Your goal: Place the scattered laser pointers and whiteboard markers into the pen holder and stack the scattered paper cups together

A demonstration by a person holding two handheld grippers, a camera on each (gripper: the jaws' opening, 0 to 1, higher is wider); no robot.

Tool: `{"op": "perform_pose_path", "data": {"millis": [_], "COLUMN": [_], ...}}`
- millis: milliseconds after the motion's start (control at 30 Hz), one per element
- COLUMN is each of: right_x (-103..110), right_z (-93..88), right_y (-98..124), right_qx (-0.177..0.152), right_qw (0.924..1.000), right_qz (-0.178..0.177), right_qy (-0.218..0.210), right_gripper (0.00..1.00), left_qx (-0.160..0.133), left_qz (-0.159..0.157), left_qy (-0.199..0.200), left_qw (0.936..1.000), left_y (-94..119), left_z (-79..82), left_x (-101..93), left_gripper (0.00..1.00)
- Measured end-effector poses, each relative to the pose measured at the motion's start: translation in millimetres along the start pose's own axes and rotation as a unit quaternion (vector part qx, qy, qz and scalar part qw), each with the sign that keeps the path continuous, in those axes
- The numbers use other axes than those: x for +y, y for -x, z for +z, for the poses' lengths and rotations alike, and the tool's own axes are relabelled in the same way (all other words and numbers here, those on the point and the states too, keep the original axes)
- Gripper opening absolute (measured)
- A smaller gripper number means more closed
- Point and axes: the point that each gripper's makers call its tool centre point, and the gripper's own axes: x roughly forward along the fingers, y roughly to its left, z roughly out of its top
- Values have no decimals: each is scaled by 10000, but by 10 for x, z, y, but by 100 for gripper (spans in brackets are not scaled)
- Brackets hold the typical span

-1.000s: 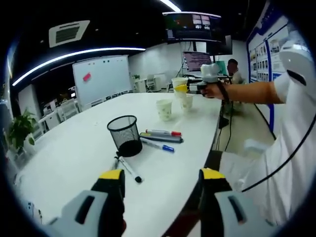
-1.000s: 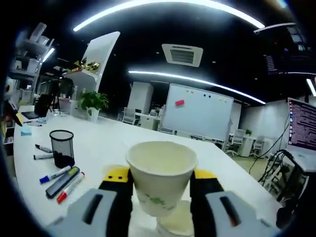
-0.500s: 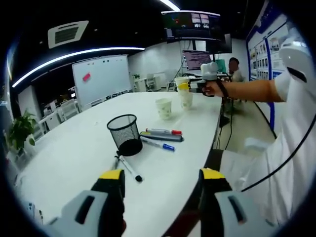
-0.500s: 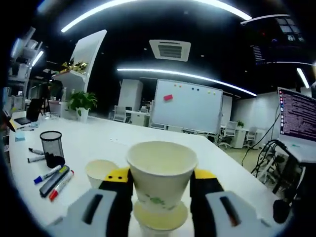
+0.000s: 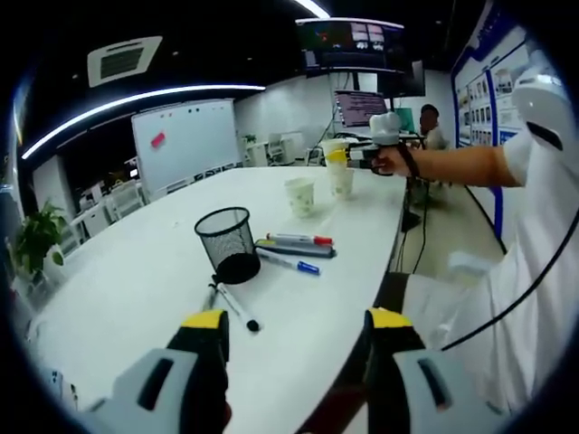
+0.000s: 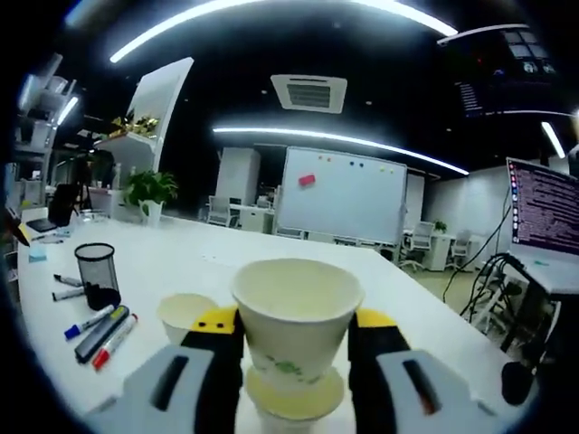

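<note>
In the left gripper view, little has changed from half a second ago: my left gripper (image 5: 294,348) still hovers low over the near edge of the white oval table (image 5: 136,280), its yellow-tipped jaws spread wide with nothing between them. The black wire-mesh pen holder (image 5: 228,246) stands upright near the table's middle; I cannot tell whether anything is inside it. Just in front of it lie a black-capped whiteboard marker (image 5: 239,310) and a second marker (image 5: 212,297) partly behind it. Beside the holder, toward the far edge, lie a red-capped marker (image 5: 299,240), a dark flat laser pointer (image 5: 294,250) and a blue-capped marker (image 5: 288,264), close together. Farther along stands a white paper cup with a green print (image 5: 298,197), alone and empty as far as I can see. Beyond it my right hand (image 5: 391,161) holds the right gripper (image 5: 339,158), clamped on a cup above another cup (image 5: 342,183), as it was a moment before.

In the right gripper view, the scene has barely shifted. My right gripper (image 6: 294,334) stays closed on a cream paper cup (image 6: 296,321), upright and empty, its base sitting directly over the open mouth of a second cup (image 6: 294,398) below; I cannot tell if they touch. A third paper cup (image 6: 185,314) stands just to the left, empty. Far left, the pen holder (image 6: 96,275) stands with markers (image 6: 90,321) lying around it.
</note>
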Motion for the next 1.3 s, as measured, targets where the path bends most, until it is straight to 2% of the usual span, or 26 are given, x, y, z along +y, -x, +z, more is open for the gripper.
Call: {"op": "perform_pose_path", "data": {"millis": [367,1300], "right_x": [-59,9], "right_z": [-61,-342], "right_y": [-13,-7], "right_qx": [43,288], "right_qw": [10000,9995], "right_qz": [-17,49], "right_qy": [-49,-135], "right_gripper": [46,46], "left_qx": [-3,21], "left_qz": [1,22], "left_qy": [1,-79], "left_qw": [10000,10000], "left_y": [0,-2], "left_z": [5,58], "left_x": [3,29], "left_gripper": [61,61]}}
